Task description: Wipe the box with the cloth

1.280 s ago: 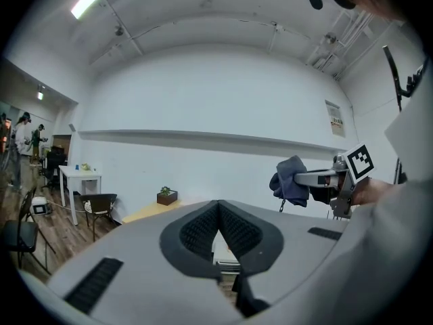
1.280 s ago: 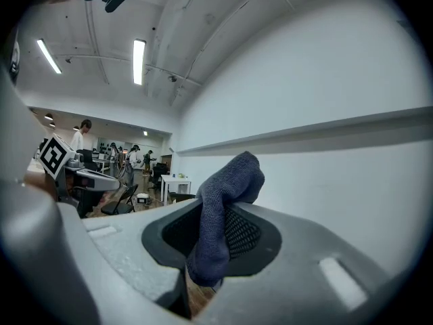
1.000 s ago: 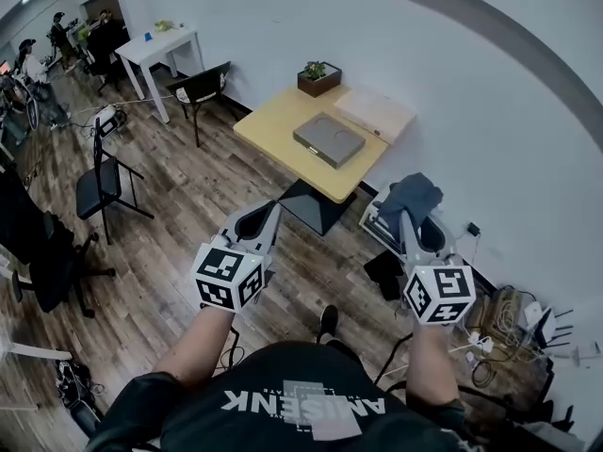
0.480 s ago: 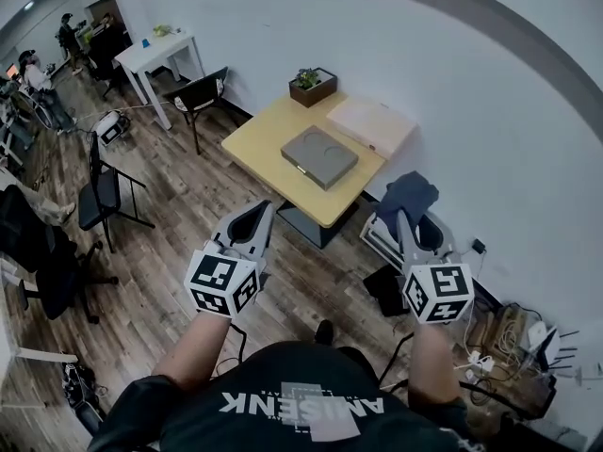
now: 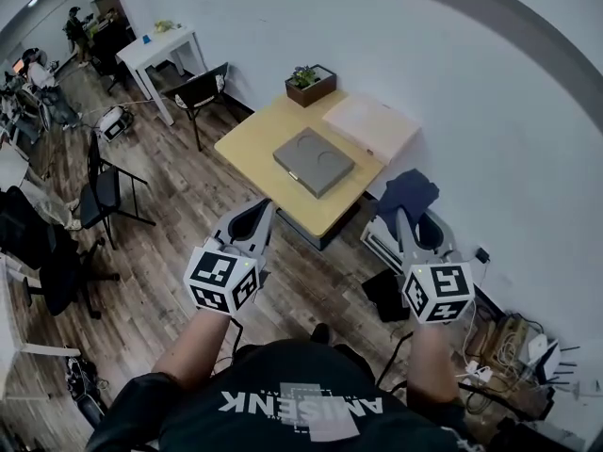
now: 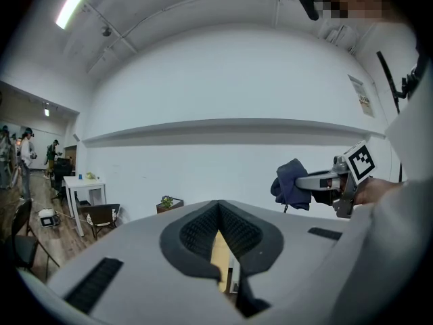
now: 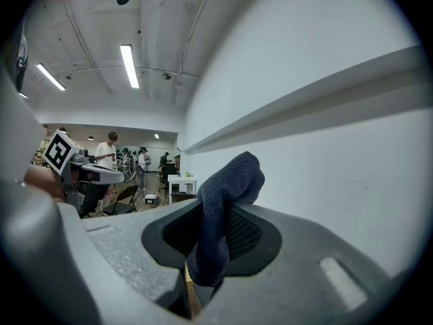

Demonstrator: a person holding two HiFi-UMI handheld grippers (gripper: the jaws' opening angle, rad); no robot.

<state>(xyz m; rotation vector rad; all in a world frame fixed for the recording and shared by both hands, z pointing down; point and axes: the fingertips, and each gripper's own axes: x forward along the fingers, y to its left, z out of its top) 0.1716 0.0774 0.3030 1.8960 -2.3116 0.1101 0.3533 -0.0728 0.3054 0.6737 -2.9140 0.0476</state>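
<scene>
A flat grey box (image 5: pixel 314 161) with a round dent in its lid lies on a yellow table (image 5: pixel 254 139) ahead of me. Both grippers are held in the air, short of the table. My right gripper (image 5: pixel 411 217) is shut on a dark blue cloth (image 5: pixel 407 194), which bunches above its jaws; in the right gripper view the cloth (image 7: pixel 226 188) hangs between the pads. My left gripper (image 5: pixel 252 222) is shut and holds nothing. In the left gripper view, the left gripper (image 6: pixel 218 205) points at the table, and the cloth (image 6: pixel 291 185) shows to the right.
A pale flat board (image 5: pixel 370 125) and a small potted plant (image 5: pixel 304 78) share the table. Black chairs (image 5: pixel 108 186) and a white table (image 5: pixel 160 50) stand to the left. A rack (image 5: pixel 386 238) and cables (image 5: pixel 509 337) lie by the wall at right. People stand far off at the left.
The table and box have shifted slightly left and down in the head view as I move nearer. Both grippers keep their pose, and the cloth stays held.
</scene>
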